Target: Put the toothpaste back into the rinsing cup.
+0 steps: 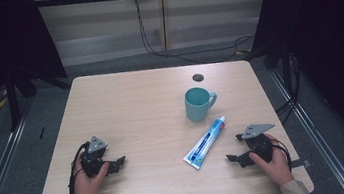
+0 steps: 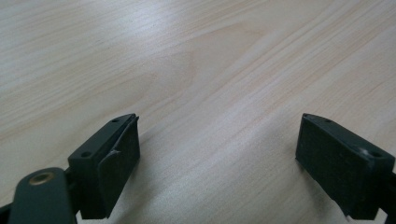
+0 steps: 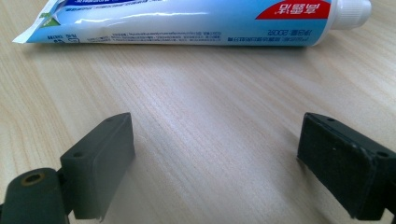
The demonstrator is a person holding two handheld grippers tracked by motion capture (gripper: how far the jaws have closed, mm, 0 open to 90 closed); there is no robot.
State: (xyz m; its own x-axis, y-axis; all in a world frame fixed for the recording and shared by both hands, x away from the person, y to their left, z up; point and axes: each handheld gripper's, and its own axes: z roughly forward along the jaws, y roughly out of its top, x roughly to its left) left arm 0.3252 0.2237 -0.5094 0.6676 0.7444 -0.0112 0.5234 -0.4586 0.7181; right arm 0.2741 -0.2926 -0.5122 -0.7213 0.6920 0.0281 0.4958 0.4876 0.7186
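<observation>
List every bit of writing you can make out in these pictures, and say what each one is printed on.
Toothpaste tube, red patch near the cap: large white characters, seen upside down, not legible.
Toothpaste tube, beside the red patch: what looks like "200g", upside down, uncertain.
Toothpaste tube, fine print line along the lower edge: too small to read.
Toothpaste tube, blue band: cut off by the frame, unreadable.
Mug, table, jaws: no writing visible.

**Beyond the work in hand**

We see a teal mug (image 1: 198, 103) upright on the pale wooden desk (image 1: 130, 102), handle turned right. Behind it we spot a dark round grommet (image 1: 198, 77), and black cables (image 1: 153, 49) trailing across the grey floor (image 1: 120, 63).
</observation>
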